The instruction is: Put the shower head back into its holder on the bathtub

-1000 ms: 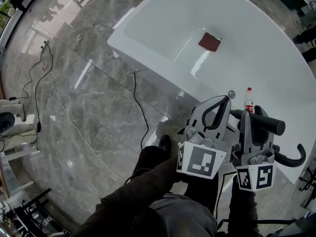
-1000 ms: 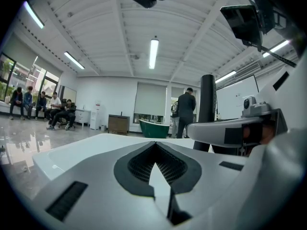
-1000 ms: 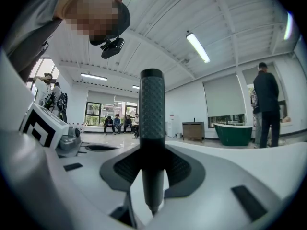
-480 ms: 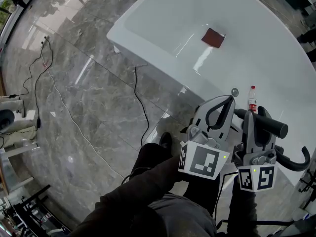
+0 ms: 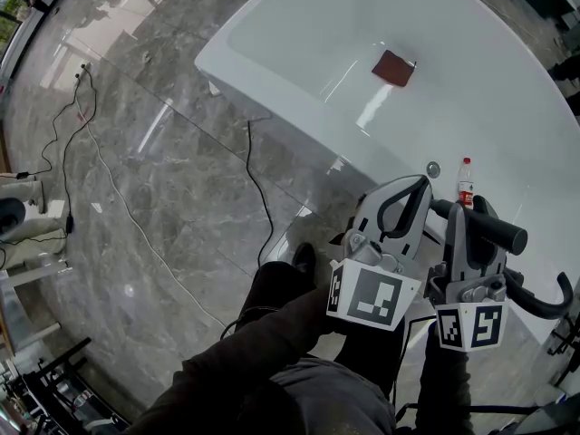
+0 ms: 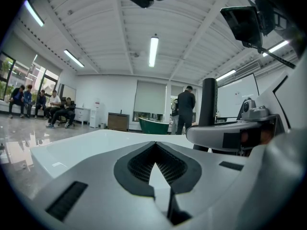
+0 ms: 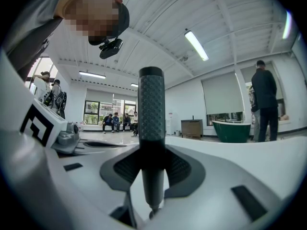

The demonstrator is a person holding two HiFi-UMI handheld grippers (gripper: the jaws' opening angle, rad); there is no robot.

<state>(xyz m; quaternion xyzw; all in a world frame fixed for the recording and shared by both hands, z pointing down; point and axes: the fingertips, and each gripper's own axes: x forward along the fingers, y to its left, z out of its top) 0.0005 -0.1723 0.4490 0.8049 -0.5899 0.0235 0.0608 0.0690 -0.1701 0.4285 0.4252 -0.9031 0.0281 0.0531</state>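
Note:
My right gripper (image 5: pixel 462 214) is shut on the black shower head handle (image 5: pixel 495 231), and its dark hose (image 5: pixel 542 303) curves off to the right. In the right gripper view the textured handle (image 7: pixel 151 123) stands upright between the jaws of the right gripper (image 7: pixel 152 169). Beside it, my left gripper (image 5: pixel 410 193) is shut with nothing in it; its pads meet in the left gripper view (image 6: pixel 154 150). Both hover at the near rim of the white bathtub (image 5: pixel 299 89). A small round metal fitting (image 5: pixel 432 169) sits on that rim just beyond the grippers.
A small bottle with a red cap (image 5: pixel 466 181) stands on the rim next to the fitting. A brown-red cloth (image 5: pixel 393 68) lies in the tub. Black cables (image 5: pixel 259 198) run over the marble floor. A person (image 6: pixel 184 109) stands by a green tub (image 6: pixel 154 125); others sit far off.

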